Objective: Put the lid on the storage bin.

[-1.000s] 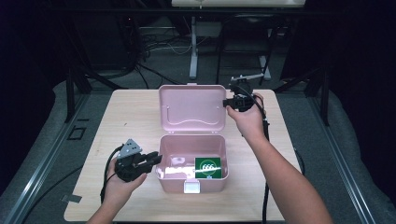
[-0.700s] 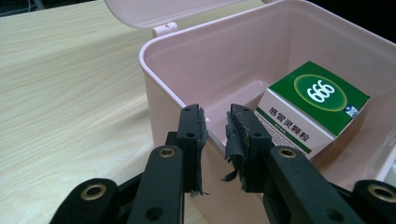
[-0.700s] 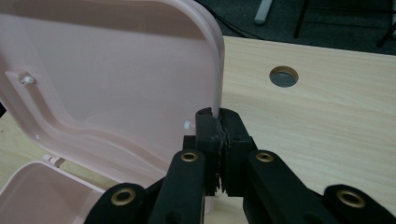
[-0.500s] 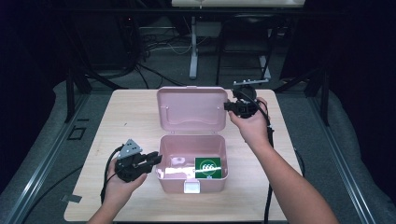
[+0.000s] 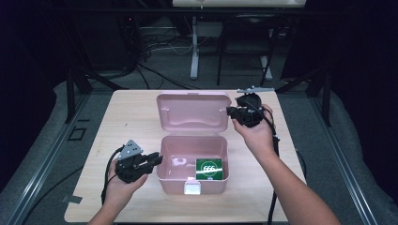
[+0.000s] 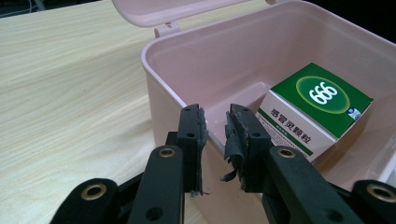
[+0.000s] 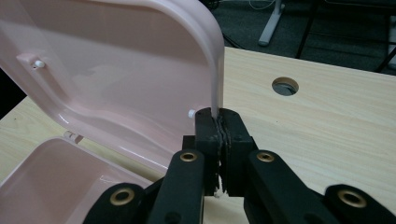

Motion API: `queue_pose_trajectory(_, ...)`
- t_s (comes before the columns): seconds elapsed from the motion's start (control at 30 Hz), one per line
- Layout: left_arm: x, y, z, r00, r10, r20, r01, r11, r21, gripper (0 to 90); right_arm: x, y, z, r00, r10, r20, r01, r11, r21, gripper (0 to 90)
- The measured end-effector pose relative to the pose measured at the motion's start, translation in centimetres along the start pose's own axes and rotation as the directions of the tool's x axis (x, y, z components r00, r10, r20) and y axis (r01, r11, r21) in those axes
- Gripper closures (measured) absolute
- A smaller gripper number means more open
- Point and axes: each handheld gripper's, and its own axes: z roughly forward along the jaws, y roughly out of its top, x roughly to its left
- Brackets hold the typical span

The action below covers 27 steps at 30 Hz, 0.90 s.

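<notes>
Pink box (image 5: 192, 161) lies long-axis crosswise, right hand-held gripper (image 7: 219, 122) clamping its raised lid (image 7: 140, 70), left hand-held gripper (image 6: 215, 128) slightly parted, empty.

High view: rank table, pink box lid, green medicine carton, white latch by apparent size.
1. Table
2. Pink box lid
3. Green medicine carton
4. White latch
No close calls; all sit at similar camera distance.

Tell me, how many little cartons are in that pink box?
1. A single green-and-white carton marked 666 lies in the pink box, toward the person's right side. The rest of the floor that shows is bare, though the near wall could hide something small.
</notes>
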Motion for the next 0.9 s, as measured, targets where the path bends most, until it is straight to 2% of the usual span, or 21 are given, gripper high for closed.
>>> queue_pose_trajectory(0.3, 0.0, 0.0, 0.0, 1.0000, -0.002, -0.001, 0.002, 1.0000, 0.000, 75.2, 0.6, -1.4, -1.0, 0.9993, -0.037, 0.007, 0.037, 0.997, -0.061, 87.2)
queue_pose_trajectory(0.37, 0.0, 0.0, 0.0, 1.0000, -0.004, -0.003, 0.004, 1.0000, -0.002, 75.2, 0.9, -1.8, -1.1, 0.9980, -0.058, 0.024, 0.060, 0.995, -0.081, 87.5)
queue_pose_trajectory(0.5, 0.0, 0.0, 0.0, 1.0000, -0.004, -0.004, 0.004, 1.0000, -0.003, 75.2, 1.3, -2.2, -1.6, 0.9962, -0.080, 0.035, 0.083, 0.993, -0.084, 87.4)
queue_pose_trajectory(0.9, -0.1, -0.1, 0.0, 0.9999, -0.011, -0.003, 0.011, 0.9999, -0.004, 75.2, 1.4, -3.7, -2.5, 0.9982, -0.060, 0.008, 0.060, 0.991, -0.122, 86.2)
